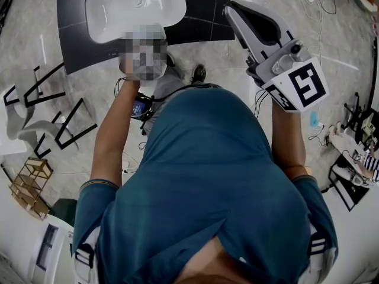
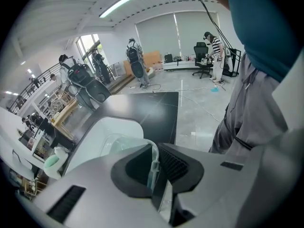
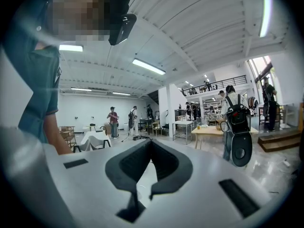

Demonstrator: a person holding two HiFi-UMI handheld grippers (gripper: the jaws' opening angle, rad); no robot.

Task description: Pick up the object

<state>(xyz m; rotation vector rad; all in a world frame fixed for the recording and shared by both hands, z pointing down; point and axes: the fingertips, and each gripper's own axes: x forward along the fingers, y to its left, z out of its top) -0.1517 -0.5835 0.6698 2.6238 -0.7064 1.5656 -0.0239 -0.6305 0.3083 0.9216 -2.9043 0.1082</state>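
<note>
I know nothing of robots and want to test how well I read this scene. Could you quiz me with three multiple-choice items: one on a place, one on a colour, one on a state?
1. Where does the white basin stand?
A. on the black table
B. on the bare floor
C. on a wooden shelf

2. What colour is the shirt of the person holding the grippers?
A. red
B. teal
C. white

3. What is between the jaws of the left gripper?
A. nothing
B. a clear plastic piece
C. a black cable

Answers:
1. A: the head view shows the basin resting on the dark tabletop.
2. B: the shirt fills the head view in blue-green.
3. B: the left gripper view shows the jaws closed on a thin see-through rim.
</note>
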